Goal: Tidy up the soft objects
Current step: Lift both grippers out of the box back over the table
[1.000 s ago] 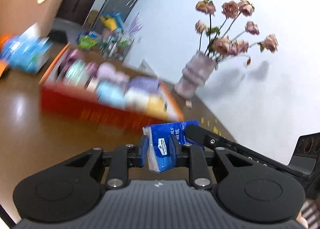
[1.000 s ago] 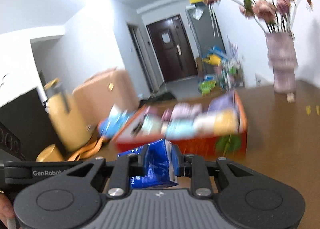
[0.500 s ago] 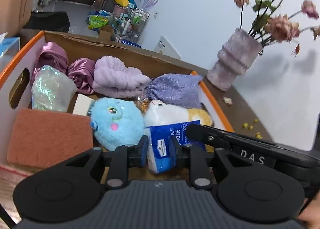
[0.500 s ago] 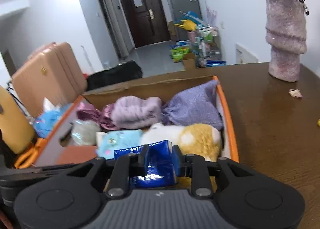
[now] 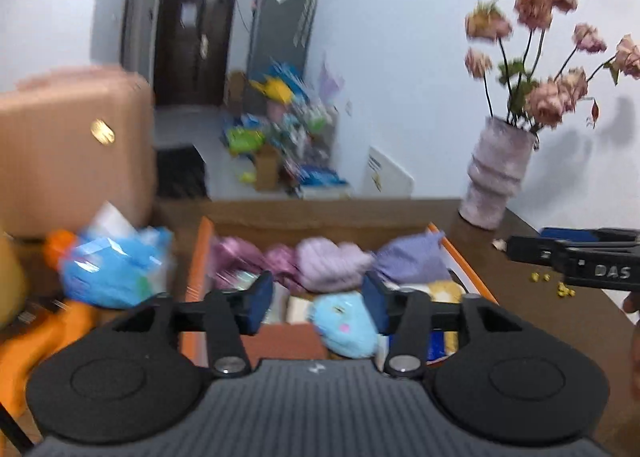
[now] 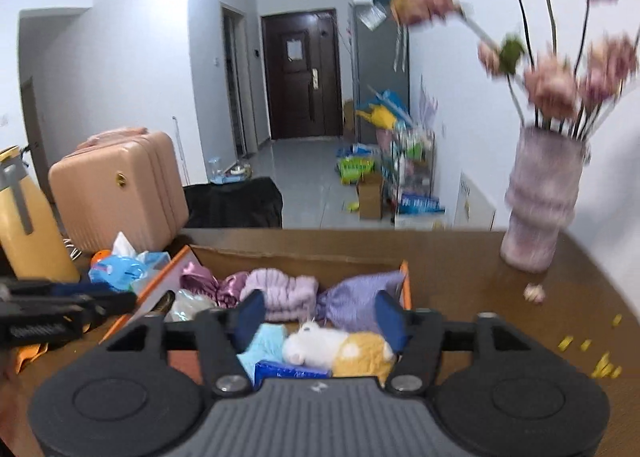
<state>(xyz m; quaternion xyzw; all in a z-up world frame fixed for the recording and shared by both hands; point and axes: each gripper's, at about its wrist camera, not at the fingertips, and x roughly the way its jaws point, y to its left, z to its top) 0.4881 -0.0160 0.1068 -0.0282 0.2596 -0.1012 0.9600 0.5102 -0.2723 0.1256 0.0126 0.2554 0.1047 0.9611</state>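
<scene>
Both sets of jaws are opening, and nothing sits between the pads of the left gripper or the right gripper. The blue tissue pack lies in the near end of the box, just beside the white-and-yellow plush and the blue plush; only a sliver of it shows above the right gripper's body, and in the left view just a blue edge. The step in hand looks like the release. To do it well, both grippers should draw back together and clear the box rim before turning away, so no pad catches the pack's wrapper and drags it out. Beyond the plushes lie a purple pouch, a lilac towel and satin bundles. The left view is smeared by motion, so the box's left side is hard to read there. Whether the pack lies flat or leans on the plush cannot be told. The worktop carries a vase near the box's far right corner.
</scene>
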